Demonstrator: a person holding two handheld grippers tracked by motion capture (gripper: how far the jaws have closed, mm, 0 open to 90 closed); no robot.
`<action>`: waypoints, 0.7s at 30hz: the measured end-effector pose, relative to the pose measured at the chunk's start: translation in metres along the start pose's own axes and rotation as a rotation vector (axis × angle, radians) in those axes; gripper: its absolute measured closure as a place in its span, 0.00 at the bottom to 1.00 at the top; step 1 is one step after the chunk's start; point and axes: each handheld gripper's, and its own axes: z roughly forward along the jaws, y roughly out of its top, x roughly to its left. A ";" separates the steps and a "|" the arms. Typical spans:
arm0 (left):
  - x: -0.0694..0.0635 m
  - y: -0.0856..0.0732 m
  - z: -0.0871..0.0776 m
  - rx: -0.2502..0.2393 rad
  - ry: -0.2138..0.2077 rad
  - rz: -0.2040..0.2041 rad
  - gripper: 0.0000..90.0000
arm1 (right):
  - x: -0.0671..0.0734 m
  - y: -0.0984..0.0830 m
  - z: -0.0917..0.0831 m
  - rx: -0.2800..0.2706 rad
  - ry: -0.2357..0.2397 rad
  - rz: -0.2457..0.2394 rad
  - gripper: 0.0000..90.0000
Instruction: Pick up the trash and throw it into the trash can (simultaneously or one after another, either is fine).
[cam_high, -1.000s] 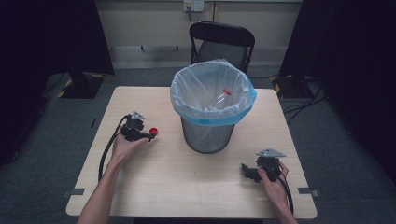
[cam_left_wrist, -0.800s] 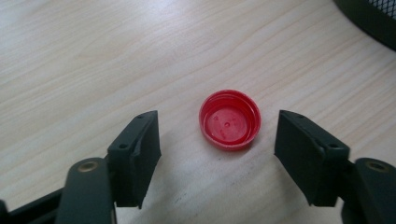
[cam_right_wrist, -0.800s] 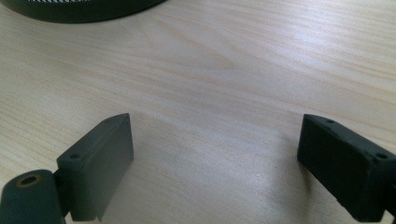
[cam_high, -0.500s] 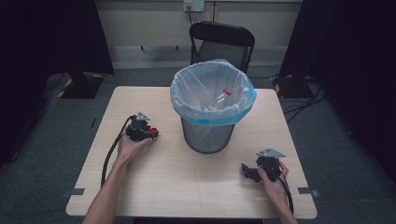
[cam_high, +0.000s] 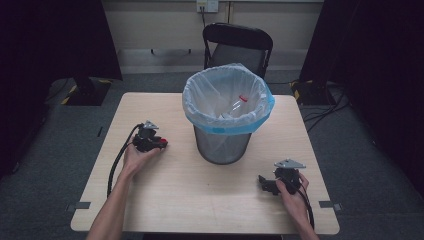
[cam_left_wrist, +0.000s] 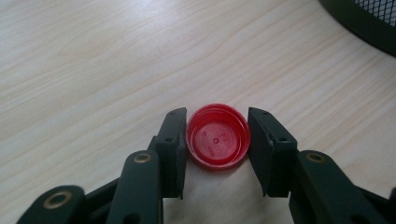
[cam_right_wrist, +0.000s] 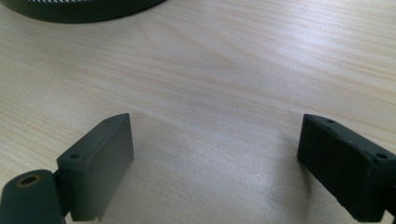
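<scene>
The left claw (cam_left_wrist: 217, 140) grips a red bottle cap (cam_left_wrist: 217, 142) between its two black jaws, open side up, low over the pale wooden bench (cam_high: 200, 200), left of a mesh bin (cam_high: 222, 145) lined with a clear bag (cam_high: 200, 97). A plastic bottle (cam_high: 235, 105) lies inside. The right claw (cam_right_wrist: 215, 163) rests spread wide and empty near the bench's right front.
</scene>
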 end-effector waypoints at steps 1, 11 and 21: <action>0.001 0.000 -0.002 -0.004 -0.009 0.003 0.66 | 0.000 0.000 0.000 0.000 0.000 0.000 0.11; -0.011 0.010 -0.020 -0.089 -0.034 0.021 0.66 | 0.000 0.000 0.000 0.000 0.000 0.001 0.11; -0.026 0.019 -0.032 -0.158 -0.072 0.034 0.66 | 0.000 0.000 0.000 0.000 0.000 0.001 0.11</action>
